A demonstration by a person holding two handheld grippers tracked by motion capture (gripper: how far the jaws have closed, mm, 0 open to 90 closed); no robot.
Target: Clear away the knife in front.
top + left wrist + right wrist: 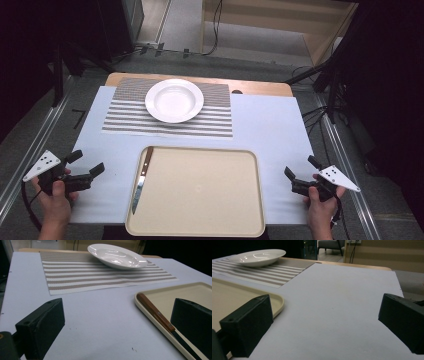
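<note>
A: How do the fingers stand?

B: Both pairs are released. The left gripper is held at the near left corner of the pale blue-white table cover, jaws spread wide with nothing between them. The right gripper is at the near right edge, spread the same way and empty.

A: What lies between the two?

B: A shallow beige plastic tray with rounded corners, just inside each gripper's reach. Along the tray's left rim lies a table knife with a brown wooden handle and a steel blade, handle pointing away from the person. In the left gripper view the handle runs just beside that gripper's right-hand finger (apart from it, not touching).

A: And beyond the fingertips?

B: Ahead of both, past the tray, a woven placemat with brown and white stripes lies flat, and on it sits a round white ceramic soup plate, upright and empty. The plate is well apart from either gripper.
</note>
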